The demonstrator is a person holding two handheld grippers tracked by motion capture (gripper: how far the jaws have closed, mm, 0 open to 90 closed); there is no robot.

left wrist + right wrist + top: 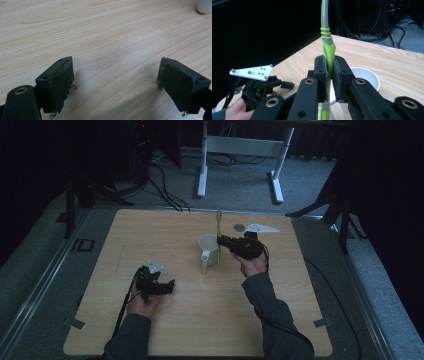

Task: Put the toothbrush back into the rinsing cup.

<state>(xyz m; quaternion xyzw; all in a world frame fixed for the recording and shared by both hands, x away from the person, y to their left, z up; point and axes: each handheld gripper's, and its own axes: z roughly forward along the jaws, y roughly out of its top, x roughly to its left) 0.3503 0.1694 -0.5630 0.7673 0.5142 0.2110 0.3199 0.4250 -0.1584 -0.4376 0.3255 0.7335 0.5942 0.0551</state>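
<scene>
Right gripper (330, 75) pinches a slim green-and-grey plastic toothbrush (327, 42) upright by its ribbed handle, directly over the white glossy cylindrical mug (207, 253) on the pale wood-grain surface (200, 320). Judged step: lowering it in; keep the shaft vertical and centred on the mug's mouth, releasing only once bottomed. Left gripper (117, 82), jaws spread and empty, rests near-left of the mug.

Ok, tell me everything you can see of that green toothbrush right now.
The toothbrush is slim, green with grey sections and raised green rings on the neck, plastic by its look. It stands nearly upright, clamped mid-handle between the right gripper's jaws, directly above the white mug. Its lower end hangs beside the mug's rim; whether they touch is unclear.
</scene>
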